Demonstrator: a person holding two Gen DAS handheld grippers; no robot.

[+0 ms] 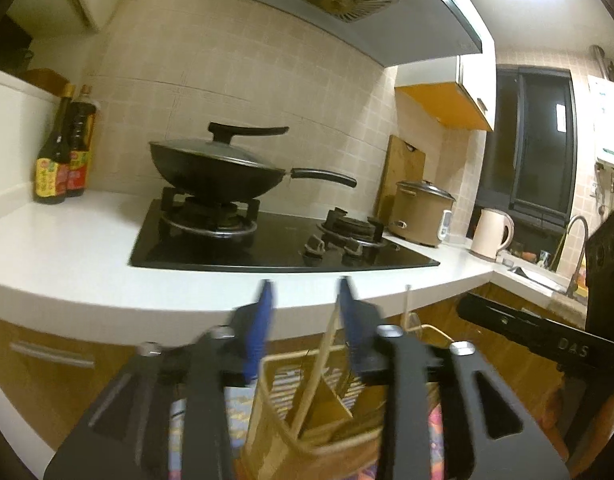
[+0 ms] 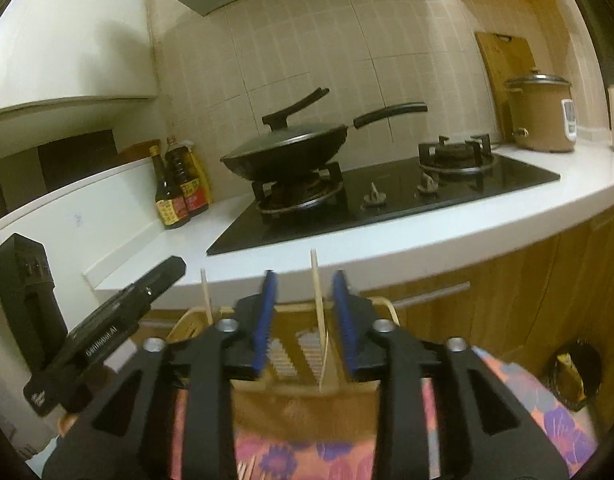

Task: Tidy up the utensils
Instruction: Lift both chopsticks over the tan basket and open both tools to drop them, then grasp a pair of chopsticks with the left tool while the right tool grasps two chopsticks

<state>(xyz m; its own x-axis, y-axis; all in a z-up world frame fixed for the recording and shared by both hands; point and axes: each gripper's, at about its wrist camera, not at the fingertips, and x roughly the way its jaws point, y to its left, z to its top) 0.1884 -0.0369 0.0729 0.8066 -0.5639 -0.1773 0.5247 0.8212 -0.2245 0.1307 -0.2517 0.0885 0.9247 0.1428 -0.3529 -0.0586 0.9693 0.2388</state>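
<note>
A yellow slotted utensil holder stands on a flowered cloth just below both grippers; it also shows in the right wrist view. Wooden chopsticks stand in it: one leans between my left fingers, another stands at the right. My left gripper is open above the holder, touching nothing. My right gripper is open, with a chopstick upright between its blue pads, not pinched. A second chopstick stands to the left.
A white counter ahead carries a black gas hob, a lidded wok, sauce bottles, a rice cooker and a kettle. Wooden cabinets lie below. Loose chopsticks lie on the cloth.
</note>
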